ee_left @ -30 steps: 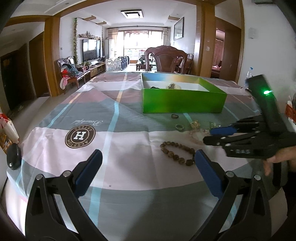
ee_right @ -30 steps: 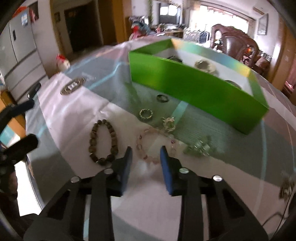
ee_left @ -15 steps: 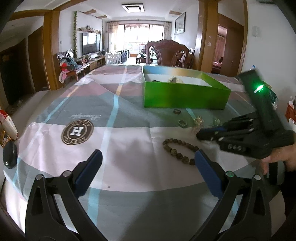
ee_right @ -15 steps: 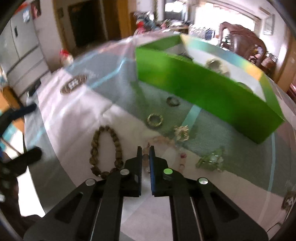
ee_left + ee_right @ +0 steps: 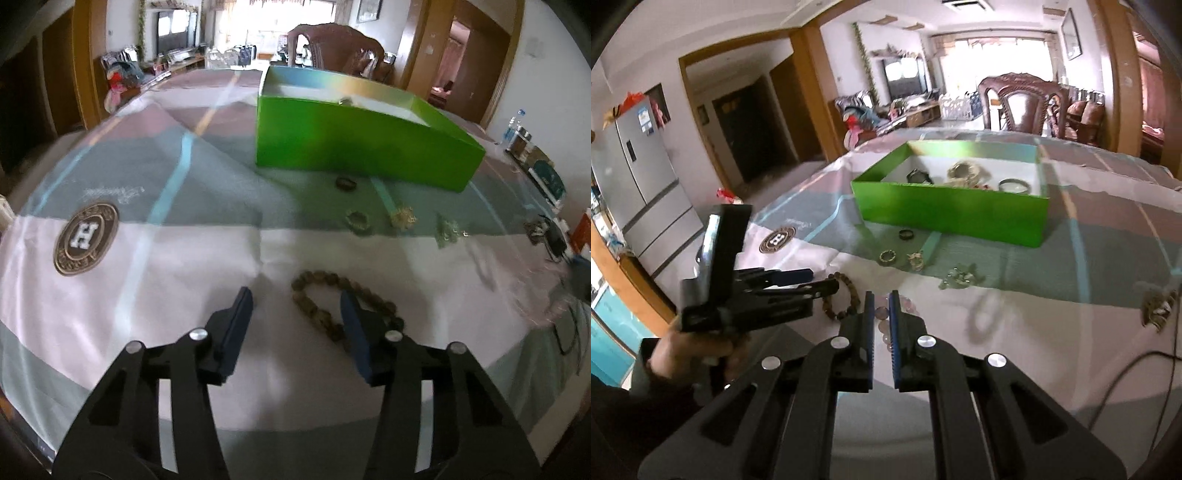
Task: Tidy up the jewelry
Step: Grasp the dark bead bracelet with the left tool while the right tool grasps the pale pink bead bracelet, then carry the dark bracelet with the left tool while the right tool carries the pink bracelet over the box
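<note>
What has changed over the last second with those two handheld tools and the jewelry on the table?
The right tool closed on the pink bead bracelet and lifted it from the cloth. The left tool narrowed its opening and moved in over the brown bead bracelet, not gripping it yet. The green box, the rings and other small pieces stayed put.

Bright window – carved wooden chair, fridge

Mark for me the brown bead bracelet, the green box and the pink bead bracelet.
brown bead bracelet (image 5: 314, 283): left wrist view, far curve of beads.
green box (image 5: 953, 216): right wrist view, near outer wall.
pink bead bracelet (image 5: 881, 313): right wrist view, bead between the jaws.
</note>
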Demonstrator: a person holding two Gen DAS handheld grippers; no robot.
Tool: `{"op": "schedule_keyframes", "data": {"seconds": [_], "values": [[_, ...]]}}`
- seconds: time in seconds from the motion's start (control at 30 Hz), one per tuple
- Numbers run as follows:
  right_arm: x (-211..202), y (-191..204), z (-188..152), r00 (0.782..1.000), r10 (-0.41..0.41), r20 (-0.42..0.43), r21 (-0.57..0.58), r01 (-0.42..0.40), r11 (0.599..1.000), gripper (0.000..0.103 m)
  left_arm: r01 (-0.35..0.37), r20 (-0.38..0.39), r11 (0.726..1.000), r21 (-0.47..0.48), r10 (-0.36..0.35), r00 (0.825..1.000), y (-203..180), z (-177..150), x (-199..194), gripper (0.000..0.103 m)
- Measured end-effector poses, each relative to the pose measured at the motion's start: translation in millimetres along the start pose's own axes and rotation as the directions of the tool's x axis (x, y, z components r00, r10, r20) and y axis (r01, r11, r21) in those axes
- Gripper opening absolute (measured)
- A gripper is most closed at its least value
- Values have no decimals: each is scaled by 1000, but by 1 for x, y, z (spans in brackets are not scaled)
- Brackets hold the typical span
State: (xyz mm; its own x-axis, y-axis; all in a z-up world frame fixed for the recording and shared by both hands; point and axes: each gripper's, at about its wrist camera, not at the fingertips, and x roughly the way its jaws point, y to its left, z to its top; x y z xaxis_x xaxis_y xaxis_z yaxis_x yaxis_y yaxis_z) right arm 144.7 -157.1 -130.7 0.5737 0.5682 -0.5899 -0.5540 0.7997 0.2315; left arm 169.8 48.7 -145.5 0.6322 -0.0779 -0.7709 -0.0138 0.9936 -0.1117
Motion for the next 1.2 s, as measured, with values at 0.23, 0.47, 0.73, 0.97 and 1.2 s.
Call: {"op": "schedule_keyframes", "data": {"seconds": [0.23, 0.47, 0.73, 0.97, 1.2], "values": [[-18, -6, -7, 999, 1, 38, 33, -2, 999, 7, -14, -17, 999, 52, 15, 1000, -1, 6, 6, 10], [-24, -6, -9, 998, 4, 65, 45, -7, 999, 7, -26, 120, 999, 30, 22, 993, 7, 10, -34, 10], [-41, -1, -8, 991, 3, 132, 61, -11, 998, 7, 44, 293, 996, 80, -66, 954, -6, 14, -106, 8], [-50, 4, -8, 984, -35, 176, 64, 24, 998, 7, 113, 301, 987, 110, -142, 943, -17, 5, -127, 8], [-47, 1, -9, 983, -49, 177, 76, 36, 996, 7, 128, 259, 984, 121, -156, 953, -21, -3, -117, 8]]}}
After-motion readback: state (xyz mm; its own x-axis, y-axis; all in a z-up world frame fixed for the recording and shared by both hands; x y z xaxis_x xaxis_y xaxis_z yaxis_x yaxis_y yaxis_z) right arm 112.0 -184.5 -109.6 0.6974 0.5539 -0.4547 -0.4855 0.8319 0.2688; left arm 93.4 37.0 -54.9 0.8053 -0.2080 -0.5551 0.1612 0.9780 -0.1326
